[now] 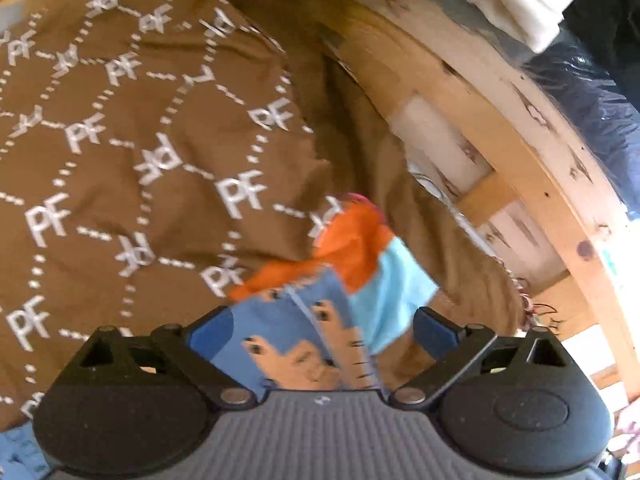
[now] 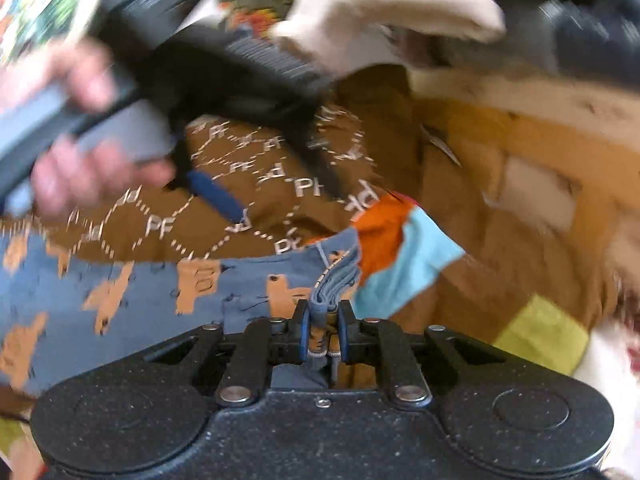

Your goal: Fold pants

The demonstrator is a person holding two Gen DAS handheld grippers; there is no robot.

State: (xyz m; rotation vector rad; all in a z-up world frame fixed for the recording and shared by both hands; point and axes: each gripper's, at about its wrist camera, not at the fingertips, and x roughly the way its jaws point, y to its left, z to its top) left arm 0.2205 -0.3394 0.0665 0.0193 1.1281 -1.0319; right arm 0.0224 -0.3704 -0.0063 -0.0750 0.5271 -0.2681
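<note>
Brown bedspread (image 1: 132, 184) printed with white PF letters covers the surface, bordered by a wooden frame (image 1: 532, 136). Blue pants with tan animal print (image 2: 132, 284) lie across it. The right gripper (image 2: 323, 334) pinches their bunched edge; the left gripper (image 1: 320, 326) hangs spread wide above them.

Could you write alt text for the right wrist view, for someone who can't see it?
A black two-finger right gripper pinches the bunched edge of blue pants printed with tan animals, lying on a brown bedspread with white PF lettering. Above, a blurred hand holds the open left gripper over the spread.
</note>
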